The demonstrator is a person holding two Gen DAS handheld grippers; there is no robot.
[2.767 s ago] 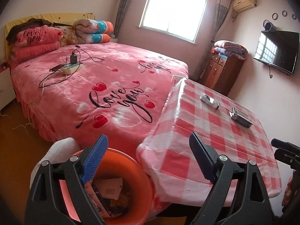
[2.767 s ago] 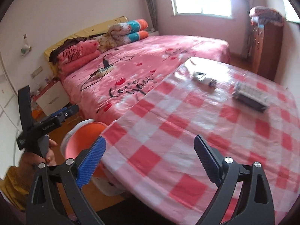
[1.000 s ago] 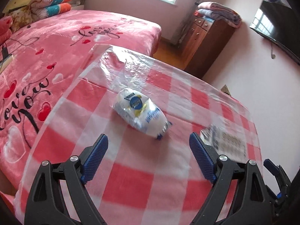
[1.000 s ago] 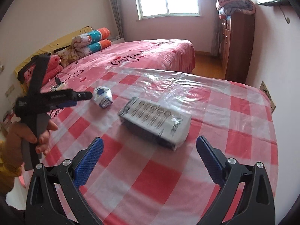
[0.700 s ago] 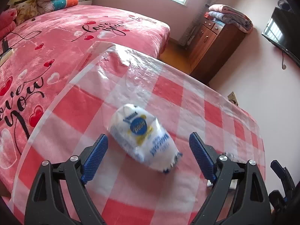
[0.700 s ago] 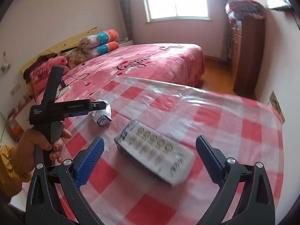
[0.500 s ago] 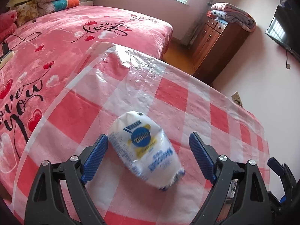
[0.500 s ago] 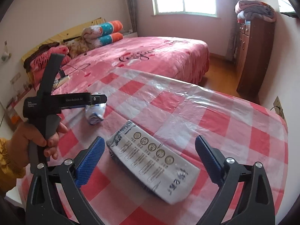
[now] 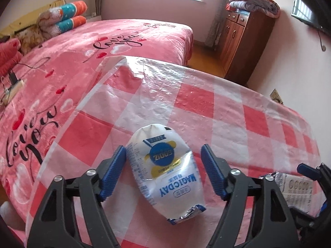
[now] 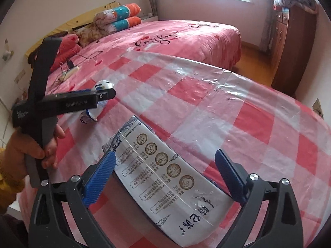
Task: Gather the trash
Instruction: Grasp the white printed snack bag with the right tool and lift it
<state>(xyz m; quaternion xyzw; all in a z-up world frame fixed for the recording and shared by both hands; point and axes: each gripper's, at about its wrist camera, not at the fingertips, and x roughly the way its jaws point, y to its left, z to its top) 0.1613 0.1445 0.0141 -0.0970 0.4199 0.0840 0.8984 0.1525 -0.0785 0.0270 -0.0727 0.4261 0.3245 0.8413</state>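
Observation:
A crumpled white snack wrapper [image 9: 165, 173] with a blue and yellow logo lies on the red-checked table [image 9: 206, 103]. My left gripper [image 9: 165, 171] is partly closed around it, the left pad touching it, the right pad a little apart. The wrapper also shows in the right wrist view [image 10: 97, 101], partly hidden by the left gripper's body. A flat white printed package [image 10: 167, 169] lies on the table. My right gripper [image 10: 165, 175] is open with the package between its fingers, not pinched. The package's edge shows in the left wrist view [image 9: 295, 188].
A bed with a pink blanket [image 9: 62, 72] borders the table's far left side, with a power strip [image 9: 14, 86] and cables on it. A brown wooden cabinet [image 9: 242, 41] stands by the far wall. The table [image 10: 238, 103] has a clear plastic cover.
Both grippers moved forward and down onto their items. The left gripper's fingers have narrowed around the wrapper. The package now lies between the right gripper's open fingers.

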